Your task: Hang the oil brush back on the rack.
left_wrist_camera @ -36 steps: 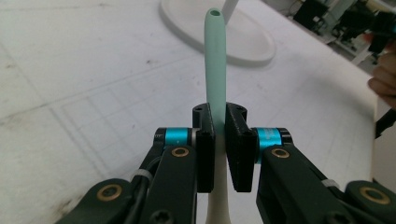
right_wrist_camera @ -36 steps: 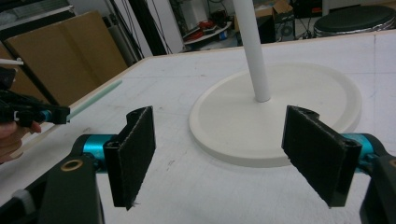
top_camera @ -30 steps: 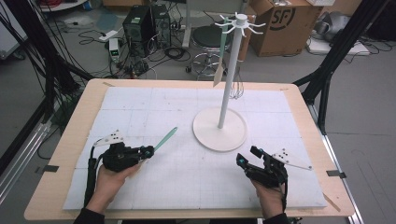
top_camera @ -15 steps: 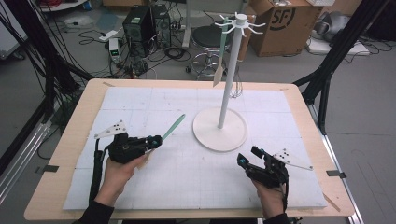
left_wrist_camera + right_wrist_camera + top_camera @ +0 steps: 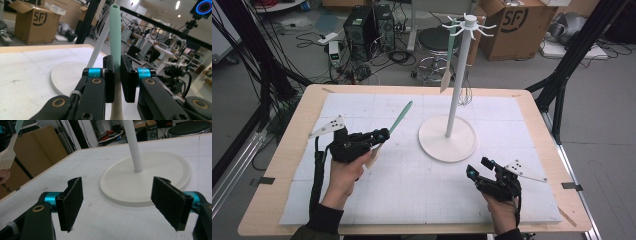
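While the left gripper clamps the green-handled brush, it has lifted the tool off the mat toward the rack.

Landmark: white hanging rack, round base mid-table. A second ago the brush sat lower and farther from the base; now its handle tilts up, tip nearer the pole, bristle end below the hand. Left jaws nearly closed, pads pressing the handle on both sides. Right gripper idle near the base's front edge, jaws spread wide, nothing between them. One utensil already hangs from the top hooks. Judgement: lift under way, hanging not yet done.
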